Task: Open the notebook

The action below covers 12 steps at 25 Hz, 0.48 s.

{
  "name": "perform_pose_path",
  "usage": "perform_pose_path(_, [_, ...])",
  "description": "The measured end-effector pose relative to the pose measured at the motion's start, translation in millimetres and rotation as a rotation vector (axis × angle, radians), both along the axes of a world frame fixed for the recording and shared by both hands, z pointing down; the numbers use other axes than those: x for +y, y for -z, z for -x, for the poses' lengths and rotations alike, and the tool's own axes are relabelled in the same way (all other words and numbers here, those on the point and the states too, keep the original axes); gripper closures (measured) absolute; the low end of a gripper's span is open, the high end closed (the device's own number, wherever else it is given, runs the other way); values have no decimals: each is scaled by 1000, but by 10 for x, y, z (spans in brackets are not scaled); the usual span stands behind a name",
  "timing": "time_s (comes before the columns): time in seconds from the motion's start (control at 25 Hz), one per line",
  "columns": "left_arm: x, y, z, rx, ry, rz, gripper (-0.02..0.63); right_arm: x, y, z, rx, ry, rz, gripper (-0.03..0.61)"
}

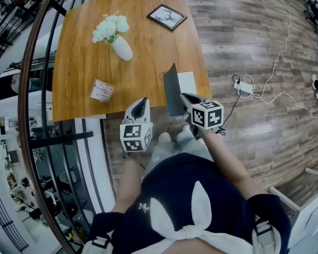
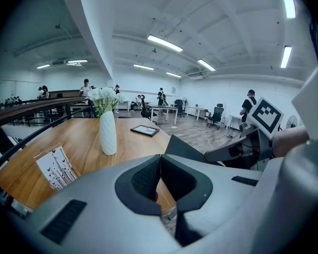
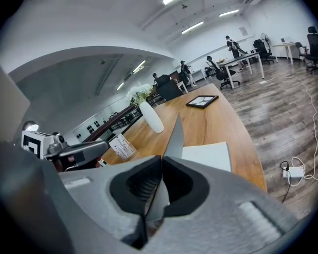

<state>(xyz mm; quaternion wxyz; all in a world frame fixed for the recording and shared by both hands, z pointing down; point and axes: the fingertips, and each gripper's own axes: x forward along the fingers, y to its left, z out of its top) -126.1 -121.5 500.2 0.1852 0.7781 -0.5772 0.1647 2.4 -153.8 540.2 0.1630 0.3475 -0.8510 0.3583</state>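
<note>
We pinched the notebook cover [image 1: 171, 90] upright in our right gripper [image 3: 160, 159] to bare the page [image 3: 208, 155]; left gripper [image 2: 160, 157] idled, jaws together.

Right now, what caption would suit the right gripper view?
Right gripper shut on the notebook cover, holding it upright over the white page on the wooden table.

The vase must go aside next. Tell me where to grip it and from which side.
Probably grip the white vase across its slim body, below the flowers, coming level from the near edge of the table: it stands upright, and nothing blocks that side.
</note>
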Motion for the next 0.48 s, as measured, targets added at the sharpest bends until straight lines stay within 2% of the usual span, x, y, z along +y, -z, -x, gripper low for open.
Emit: perform_pose_path(0.48, [51, -13, 61, 2, 26, 5, 594, 33, 89, 229, -29, 58, -9, 568])
